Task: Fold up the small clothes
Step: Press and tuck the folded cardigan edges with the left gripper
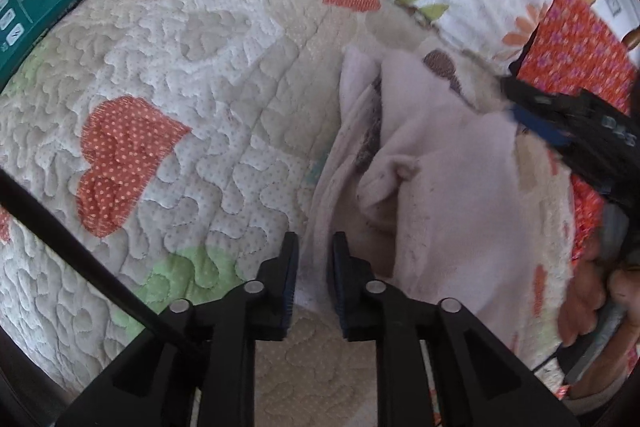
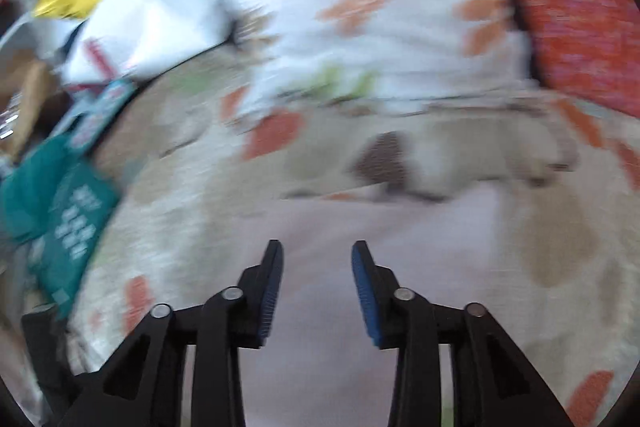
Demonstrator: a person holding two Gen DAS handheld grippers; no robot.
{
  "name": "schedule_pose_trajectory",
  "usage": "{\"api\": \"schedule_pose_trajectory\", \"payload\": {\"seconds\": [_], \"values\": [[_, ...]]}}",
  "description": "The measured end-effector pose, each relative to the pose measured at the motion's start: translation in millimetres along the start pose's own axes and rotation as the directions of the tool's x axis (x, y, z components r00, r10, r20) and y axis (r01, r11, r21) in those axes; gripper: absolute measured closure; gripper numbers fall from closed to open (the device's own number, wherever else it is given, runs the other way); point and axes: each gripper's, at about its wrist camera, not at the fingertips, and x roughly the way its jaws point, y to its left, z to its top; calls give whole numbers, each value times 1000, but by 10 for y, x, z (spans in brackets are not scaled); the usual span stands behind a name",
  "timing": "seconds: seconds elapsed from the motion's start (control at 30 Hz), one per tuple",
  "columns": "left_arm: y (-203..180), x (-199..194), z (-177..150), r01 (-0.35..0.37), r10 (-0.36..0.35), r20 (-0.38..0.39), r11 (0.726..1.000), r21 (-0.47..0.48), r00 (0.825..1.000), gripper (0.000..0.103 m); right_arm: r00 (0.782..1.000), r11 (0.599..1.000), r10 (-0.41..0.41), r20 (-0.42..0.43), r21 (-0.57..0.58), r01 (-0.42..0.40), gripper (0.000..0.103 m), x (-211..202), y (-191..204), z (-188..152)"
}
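Pale pink garment (image 1: 432, 163) lies bunched on the quilt (image 1: 168, 75), fold barely started. Left gripper (image 1: 313, 267) pinches its near edge; right gripper (image 2: 318, 291) hangs spread and empty above it.

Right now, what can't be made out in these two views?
- Right wrist view: motion blur hides the pale pink garment folds.
- Left wrist view: the left gripper covers that garment's near edge; grasp unclear.
- Left wrist view: the right gripper is blurred and cut off.
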Motion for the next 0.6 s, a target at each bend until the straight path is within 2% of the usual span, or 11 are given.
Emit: {"api": "schedule_pose_trajectory", "payload": {"seconds": [0.07, 0.17, 0.2, 0.23, 0.27, 0.4, 0.5, 0.53, 0.6], "values": [[26, -100, -8, 9, -9, 24, 1000, -8, 1000, 80, 999, 999, -17, -47, -35, 15, 53, 240, 151, 52], [66, -162, -5, 9, -8, 37, 1000, -22, 999, 79, 987, 993, -107, -117, -66, 100, 48, 625, 236, 95], [78, -160, -1, 13, -12, 32, 1000, -28, 999, 78, 977, 987, -157, -147, -66, 148, 55, 767, 243, 101], [88, -156, -2, 16, -15, 25, 999, -35, 1000, 78, 969, 981, -187, -160, -74, 178, 94, 852, 269, 110], [96, -148, -1, 18, -18, 19, 999, -42, 1000, 78, 970, 979, -195, -147, -86, 184, 97, 861, 299, 140], [135, -144, 5, 32, -32, 5, 997, -69, 999, 78, 985, 986, -146, -87, -93, 138, 97, 907, 499, 319], [132, -143, 30, 25, -24, 16, 996, -81, 1000, 77, 987, 984, -142, -79, -117, 133, 97, 1089, 636, 407], [141, -145, 35, 22, -20, 19, 996, -83, 1000, 76, 986, 985, -135, -93, -122, 124, 98, 1180, 653, 412], [167, -154, 40, 11, -9, 28, 996, -92, 1000, 72, 984, 994, -61, -168, -96, 45, 97, 1334, 622, 392]]}}
